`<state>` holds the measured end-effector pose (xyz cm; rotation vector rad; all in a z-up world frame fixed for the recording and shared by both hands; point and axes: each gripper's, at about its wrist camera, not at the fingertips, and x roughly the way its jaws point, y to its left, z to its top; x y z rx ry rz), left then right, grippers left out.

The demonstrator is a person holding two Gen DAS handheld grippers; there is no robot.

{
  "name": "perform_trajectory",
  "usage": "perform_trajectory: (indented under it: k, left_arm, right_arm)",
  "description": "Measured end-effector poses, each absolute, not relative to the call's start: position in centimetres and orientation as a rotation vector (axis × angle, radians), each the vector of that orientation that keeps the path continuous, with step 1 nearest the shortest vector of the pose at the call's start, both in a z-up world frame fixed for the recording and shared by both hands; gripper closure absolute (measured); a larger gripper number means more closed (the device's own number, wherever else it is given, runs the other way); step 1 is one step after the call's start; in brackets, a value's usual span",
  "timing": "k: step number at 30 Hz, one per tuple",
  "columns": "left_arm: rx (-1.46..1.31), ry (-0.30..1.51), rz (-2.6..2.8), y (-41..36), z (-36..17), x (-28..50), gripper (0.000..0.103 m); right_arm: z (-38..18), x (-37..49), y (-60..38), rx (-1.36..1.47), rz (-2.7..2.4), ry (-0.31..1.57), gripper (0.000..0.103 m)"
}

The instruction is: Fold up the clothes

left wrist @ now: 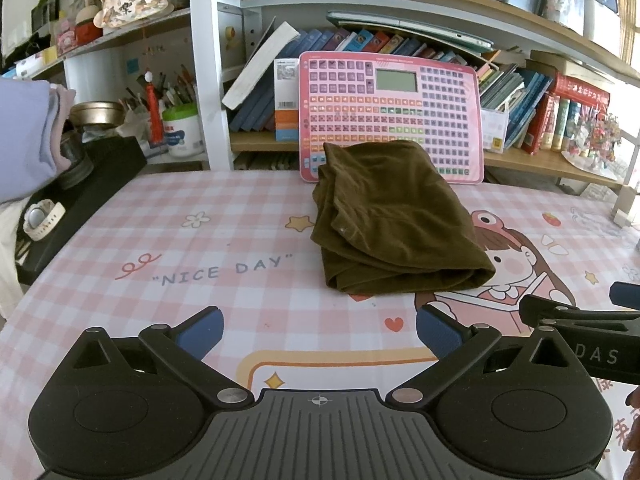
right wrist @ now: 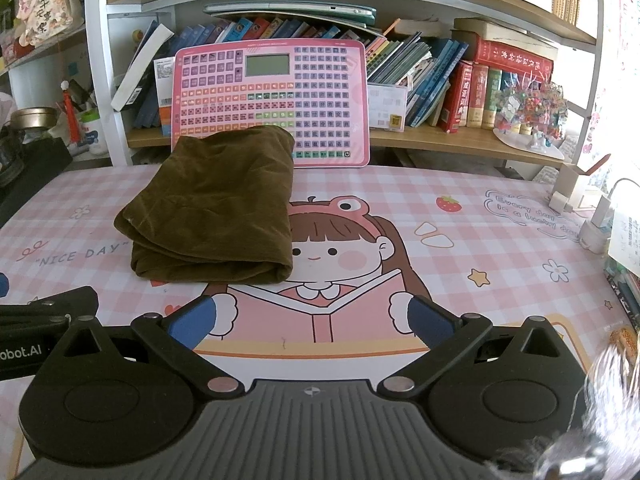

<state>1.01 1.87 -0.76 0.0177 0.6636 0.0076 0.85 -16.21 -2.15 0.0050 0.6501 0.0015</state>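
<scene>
An olive-brown garment [left wrist: 394, 220] lies folded into a compact rectangle on the pink checked table mat [left wrist: 200, 240], its far end against a pink keyboard toy. It also shows in the right wrist view [right wrist: 216, 208], left of centre. My left gripper [left wrist: 320, 330] is open and empty, held back from the garment's near edge. My right gripper [right wrist: 312, 322] is open and empty, near and to the right of the garment. The right gripper's body [left wrist: 580, 320] shows at the right edge of the left wrist view.
A pink keyboard toy [right wrist: 272, 100] leans on the bookshelf [right wrist: 460, 144] behind the garment. A black box with a watch [left wrist: 80, 196] sits at the table's left. Chargers and cables [right wrist: 592, 216] lie at the right edge. The mat [right wrist: 480, 248] extends right of the garment.
</scene>
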Motion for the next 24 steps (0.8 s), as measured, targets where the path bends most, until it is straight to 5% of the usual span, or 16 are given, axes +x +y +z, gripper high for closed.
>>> perform_trajectory:
  k: [24]
  left_arm:
    - [0.016,0.670,0.003,1.97,-0.77,0.88,0.000]
  right_arm:
    - [-2.05,0.71,-16.10,0.004,0.002,0.656,0.000]
